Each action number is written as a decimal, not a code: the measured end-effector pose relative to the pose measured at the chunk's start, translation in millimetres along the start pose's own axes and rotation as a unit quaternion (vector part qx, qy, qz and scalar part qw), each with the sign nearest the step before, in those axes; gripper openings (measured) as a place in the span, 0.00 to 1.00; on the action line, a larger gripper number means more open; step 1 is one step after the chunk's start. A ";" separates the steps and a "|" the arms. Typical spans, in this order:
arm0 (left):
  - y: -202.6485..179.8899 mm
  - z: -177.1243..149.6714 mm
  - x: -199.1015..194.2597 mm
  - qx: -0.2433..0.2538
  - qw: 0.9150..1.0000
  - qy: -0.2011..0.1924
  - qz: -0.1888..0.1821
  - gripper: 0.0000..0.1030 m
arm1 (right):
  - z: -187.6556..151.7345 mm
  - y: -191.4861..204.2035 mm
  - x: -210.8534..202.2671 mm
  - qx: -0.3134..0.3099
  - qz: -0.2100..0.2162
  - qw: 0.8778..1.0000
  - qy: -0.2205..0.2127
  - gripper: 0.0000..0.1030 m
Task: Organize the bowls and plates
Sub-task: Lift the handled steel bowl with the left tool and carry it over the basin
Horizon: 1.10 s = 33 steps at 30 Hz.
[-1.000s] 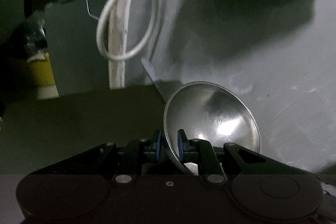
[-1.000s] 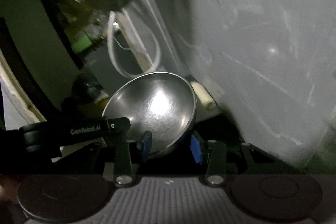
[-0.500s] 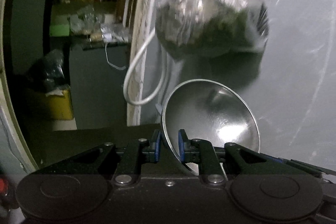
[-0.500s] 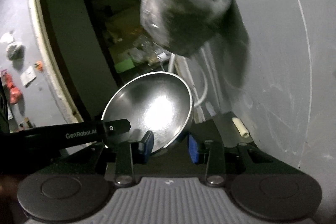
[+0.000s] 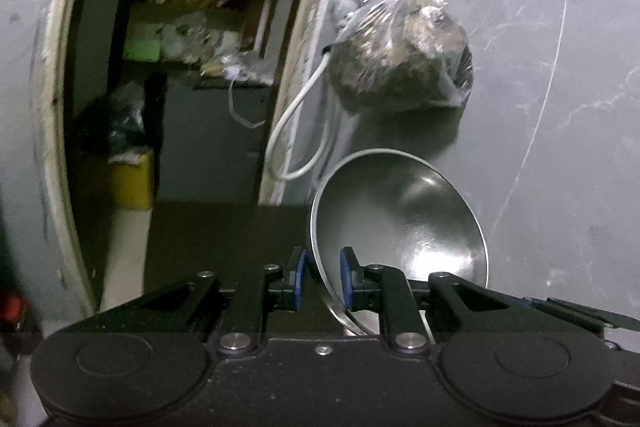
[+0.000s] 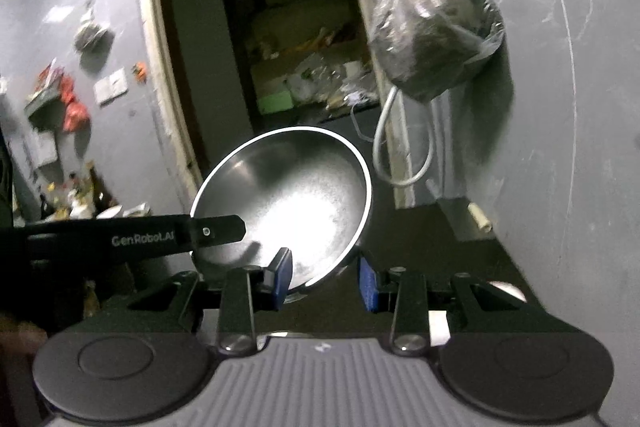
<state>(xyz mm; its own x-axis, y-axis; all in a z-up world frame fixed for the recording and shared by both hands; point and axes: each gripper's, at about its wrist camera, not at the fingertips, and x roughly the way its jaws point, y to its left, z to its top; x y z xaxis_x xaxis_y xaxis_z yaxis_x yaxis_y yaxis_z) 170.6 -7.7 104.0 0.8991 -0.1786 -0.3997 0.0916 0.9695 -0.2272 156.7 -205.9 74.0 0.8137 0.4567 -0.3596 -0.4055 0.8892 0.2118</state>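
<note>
A shiny steel bowl [image 5: 400,227] is held up in the air, tilted on its side. My left gripper [image 5: 322,277] is shut on the bowl's rim, one blue pad on each side. In the right wrist view the same bowl [image 6: 288,203] sits just ahead of my right gripper [image 6: 324,277], whose blue pads stand apart; its left pad overlaps the bowl's lower rim, the right pad is clear of it. The left gripper's black arm [image 6: 120,237] reaches in from the left onto the bowl.
A clear plastic bag of dark stuff [image 5: 400,59] hangs on the grey wall [image 5: 560,107], also in the right wrist view [image 6: 436,39]. A white cable loop [image 5: 296,131] hangs beside a doorway [image 5: 180,67] into a cluttered dark room. A dark surface [image 5: 224,231] lies below.
Both cameras have tilted upward: the hanging bag, doorway and wall have slid down into view. The bowl stays clamped in the left gripper; the right gripper stays open.
</note>
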 end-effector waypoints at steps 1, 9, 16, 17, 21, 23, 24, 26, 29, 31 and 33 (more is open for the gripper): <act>4.3 -5.7 -8.2 -0.005 1.000 0.004 0.000 0.19 | -5.8 5.9 -4.9 -0.003 0.001 1.000 0.005 0.39; 30.2 -51.4 -59.7 -0.021 0.998 0.057 0.005 0.19 | -50.9 39.4 -34.1 -0.017 0.022 0.998 0.065 0.39; 45.6 -94.5 -78.7 -0.042 0.991 0.126 0.008 0.19 | -83.6 49.0 -46.8 -0.018 0.036 0.989 0.139 0.39; 48.1 -99.7 -79.4 -0.047 0.990 0.136 0.008 0.19 | -87.2 49.3 -47.8 -0.018 0.038 0.988 0.147 0.39; 57.6 -121.8 -84.2 -0.066 0.983 0.169 0.015 0.19 | -102.9 51.9 -46.2 -0.015 0.045 0.981 0.186 0.39; 64.0 -132.1 -86.8 -0.076 0.980 0.185 0.021 0.19 | -111.9 55.1 -44.5 -0.015 0.050 0.977 0.205 0.39; 67.1 -135.6 -87.4 -0.081 0.978 0.193 0.024 0.19 | -115.3 56.5 -43.4 -0.015 0.052 0.975 0.215 0.39; 73.1 -143.5 -88.7 -0.091 0.973 0.211 0.032 0.18 | -120.4 59.0 -40.9 -0.015 0.058 0.971 0.230 0.39; 80.3 -154.2 -90.2 -0.103 0.966 0.232 0.040 0.18 | -126.5 62.3 -36.6 -0.019 0.066 0.966 0.250 0.39; 82.2 -155.7 -86.6 -0.111 0.962 0.246 0.045 0.18 | -130.9 64.4 -33.0 -0.022 0.067 0.962 0.265 0.39; 83.6 -158.7 -84.6 -0.115 0.959 0.255 0.049 0.18 | -136.4 66.2 -29.8 -0.023 0.067 0.958 0.278 0.39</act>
<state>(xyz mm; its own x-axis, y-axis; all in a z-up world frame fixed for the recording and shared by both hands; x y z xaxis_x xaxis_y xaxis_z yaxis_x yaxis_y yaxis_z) 34.3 61.8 -22.1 0.5674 -0.2047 -0.7976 -0.1315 0.9336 -0.3332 48.8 -157.0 -25.3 0.4099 0.4991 -0.7635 -0.5188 0.8160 0.2549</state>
